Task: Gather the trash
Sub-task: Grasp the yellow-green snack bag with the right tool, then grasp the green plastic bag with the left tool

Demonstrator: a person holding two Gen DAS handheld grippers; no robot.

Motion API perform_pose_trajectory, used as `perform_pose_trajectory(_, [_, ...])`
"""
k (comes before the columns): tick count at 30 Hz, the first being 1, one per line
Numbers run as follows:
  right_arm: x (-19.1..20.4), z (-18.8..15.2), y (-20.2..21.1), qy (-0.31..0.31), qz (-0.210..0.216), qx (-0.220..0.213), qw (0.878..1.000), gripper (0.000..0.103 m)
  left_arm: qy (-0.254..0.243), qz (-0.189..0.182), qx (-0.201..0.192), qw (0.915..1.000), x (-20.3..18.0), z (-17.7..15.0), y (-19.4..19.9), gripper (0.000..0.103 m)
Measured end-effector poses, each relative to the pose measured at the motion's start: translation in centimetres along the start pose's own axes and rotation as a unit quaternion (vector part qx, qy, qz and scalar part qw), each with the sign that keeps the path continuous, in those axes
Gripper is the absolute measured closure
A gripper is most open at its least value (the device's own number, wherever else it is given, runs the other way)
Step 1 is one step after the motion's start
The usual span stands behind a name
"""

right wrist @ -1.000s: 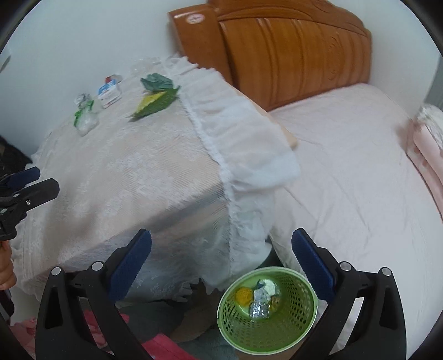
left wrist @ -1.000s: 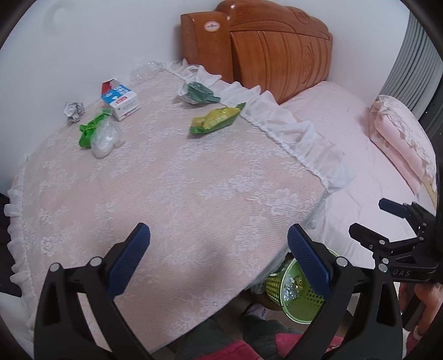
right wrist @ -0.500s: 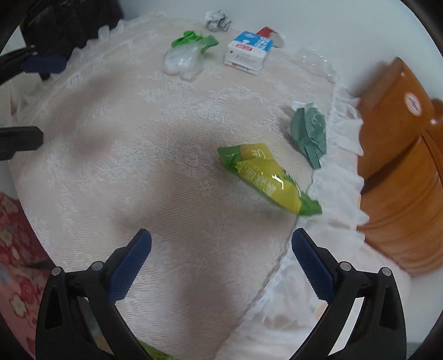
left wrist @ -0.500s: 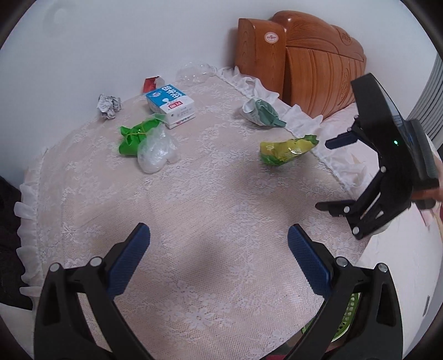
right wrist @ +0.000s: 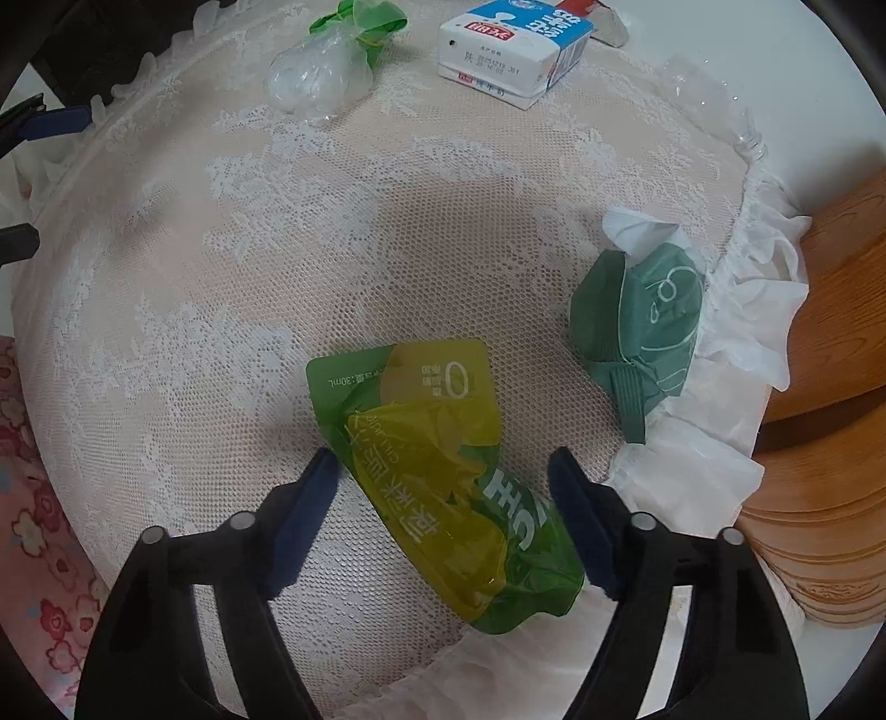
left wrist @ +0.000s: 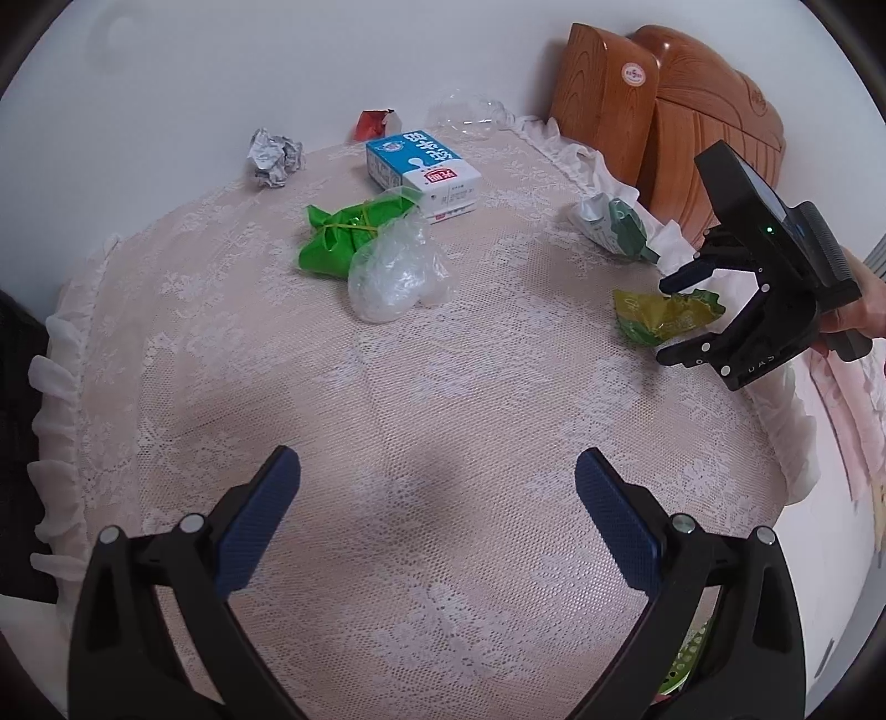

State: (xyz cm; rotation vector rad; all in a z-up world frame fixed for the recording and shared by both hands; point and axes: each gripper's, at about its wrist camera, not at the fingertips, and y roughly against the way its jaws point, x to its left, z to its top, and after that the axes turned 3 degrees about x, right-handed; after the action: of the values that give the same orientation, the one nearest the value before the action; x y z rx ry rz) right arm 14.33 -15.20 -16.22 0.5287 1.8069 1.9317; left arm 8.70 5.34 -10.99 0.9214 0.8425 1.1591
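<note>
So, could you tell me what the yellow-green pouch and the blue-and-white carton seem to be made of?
Yellow-green pouch: probably thin plastic film, glossy; it creases and shines. Blue-and-white carton: likely coated paperboard, smooth; crisp folded edges, printed faces.

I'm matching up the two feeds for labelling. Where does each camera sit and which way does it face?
Left wrist: sits on the left tool, angled down across the lace tablecloth; it also shows the right tool.
Right wrist: sits on the right tool, looking straight down; its jaws, just closing, straddle the yellow-green pouch.
Shared: pouch, milk carton, dark green wrapper.
</note>
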Motion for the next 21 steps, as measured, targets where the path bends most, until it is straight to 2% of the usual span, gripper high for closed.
perform_pose_trajectory(1, [-0.1,0.0,0.0,-0.001,0.001,-0.003,1.0,0.04,0.001,0.001,0.001,1.0,0.0,0.0,0.0,0.008])
perform_pose_trajectory(3, [0.0,-0.3,0.3,-0.009,-0.003,-0.01,1.0,0.045,0.002,0.004,0.0,1.0,0.0,0.1,-0.1,0.008])
perform_pose_trajectory(8, [0.1,-1.8,1.3,-0.059,0.022,-0.035,0.997,0.05,0.002,-0.005,-0.002,1.0,-0.7,0.9,0.1,0.008])
perform_pose_trajectory(12, [-0.4,-4.3,3.1,-0.148,0.061,-0.104,0.982,0.055,-0.009,-0.014,-0.012,0.9998,-2.2,2.5,0.3,0.008])
perform_pose_trajectory(14, [-0.7,-6.7,3.8,-0.216,0.087,-0.15,0.961,0.055,-0.012,-0.024,-0.018,0.9995,-3.3,3.8,0.3,0.008])
perform_pose_trajectory(15, [-0.7,-8.1,4.0,-0.253,0.1,-0.175,0.946,0.056,-0.015,-0.032,-0.02,0.9992,-3.9,4.6,0.1,0.008])
perform_pose_trajectory(16, [-1.0,-8.8,4.1,-0.278,0.104,-0.19,0.936,0.056,-0.016,-0.038,-0.019,0.999,-4.6,5.4,-0.2,0.008])
perform_pose_trajectory(21, [-0.8,-13.1,4.8,-0.401,0.132,-0.263,0.868,0.056,-0.004,-0.069,0.007,0.9976,-8.4,10.2,-3.8,0.008])
